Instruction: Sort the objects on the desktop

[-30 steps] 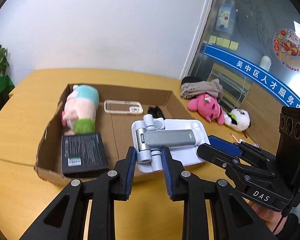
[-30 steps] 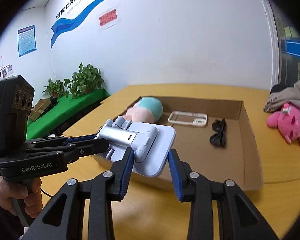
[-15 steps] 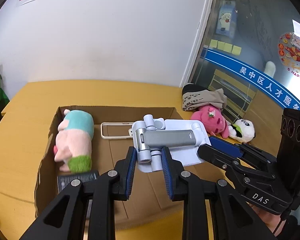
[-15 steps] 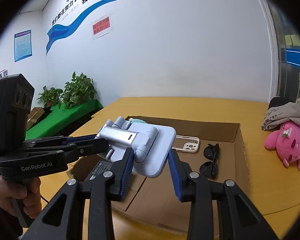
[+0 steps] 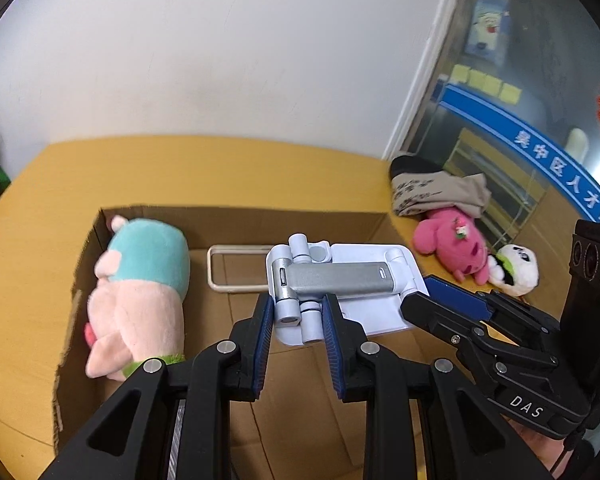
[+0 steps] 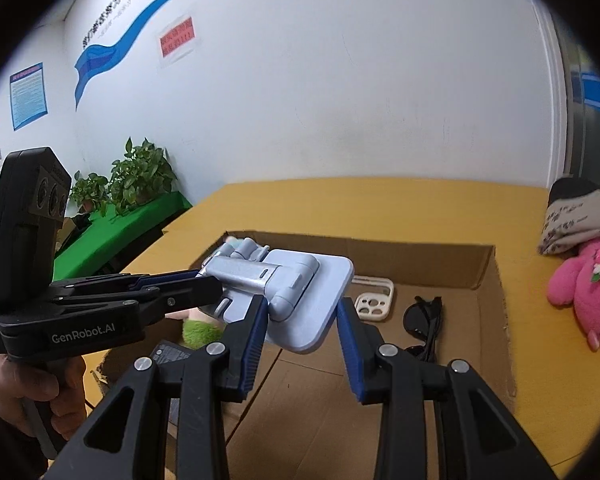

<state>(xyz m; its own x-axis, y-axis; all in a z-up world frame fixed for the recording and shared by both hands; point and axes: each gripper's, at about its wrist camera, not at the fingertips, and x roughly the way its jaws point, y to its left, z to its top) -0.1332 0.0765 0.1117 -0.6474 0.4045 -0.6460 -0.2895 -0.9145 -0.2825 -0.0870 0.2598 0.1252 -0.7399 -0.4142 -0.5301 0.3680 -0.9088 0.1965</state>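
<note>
Grippers, left (image 5: 294, 316) and right (image 6: 302, 320), are both clamping the folded phone stand (image 5: 332, 280) above the cardboard box (image 5: 236, 220).

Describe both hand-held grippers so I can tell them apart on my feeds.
Both are matte black plastic with silver screws and blue ribbed pads. The left hand-held gripper reads "GenRobot.AI" in white on its side and carries a black three-lens camera block. The right hand-held gripper reads "DAS" and has the same block. A thin black cable hangs at the right hand.

Bright, even indoor light with soft shadows. Both fisheye views curve strongly, with black corners and slight blur toward edges.
</note>
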